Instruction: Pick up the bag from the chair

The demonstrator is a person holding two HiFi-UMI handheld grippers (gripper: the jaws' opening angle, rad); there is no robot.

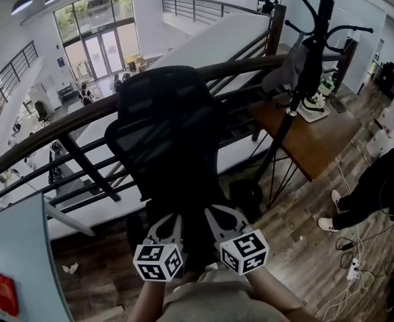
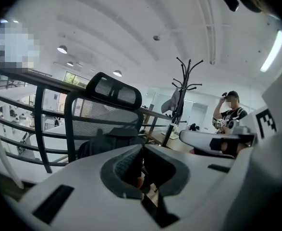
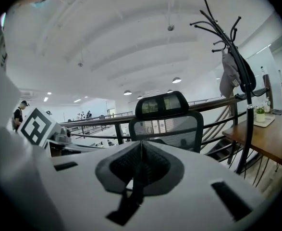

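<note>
The bag [image 2: 107, 139], dark and soft-looking, sits on the chair [image 2: 83, 114] seat against the mesh back. The left gripper [image 2: 141, 147] and right gripper [image 3: 141, 144] are both closed on nothing, short of it. It probably sags when lifted, so its top loop looks the best hold.

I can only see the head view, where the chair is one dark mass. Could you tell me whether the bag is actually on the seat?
Observer: Yes. The left gripper view shows a dark bag on the seat of the chair, in front of its mesh back.
Operator: Thank you. Are the jaws open for the grab?
Observer: No. The left gripper has its jaws together, with nothing between them, and is not touching the bag.
Operator: And the right one?
Observer: The right gripper is also shut and empty, and it points at the chair's back.
</note>
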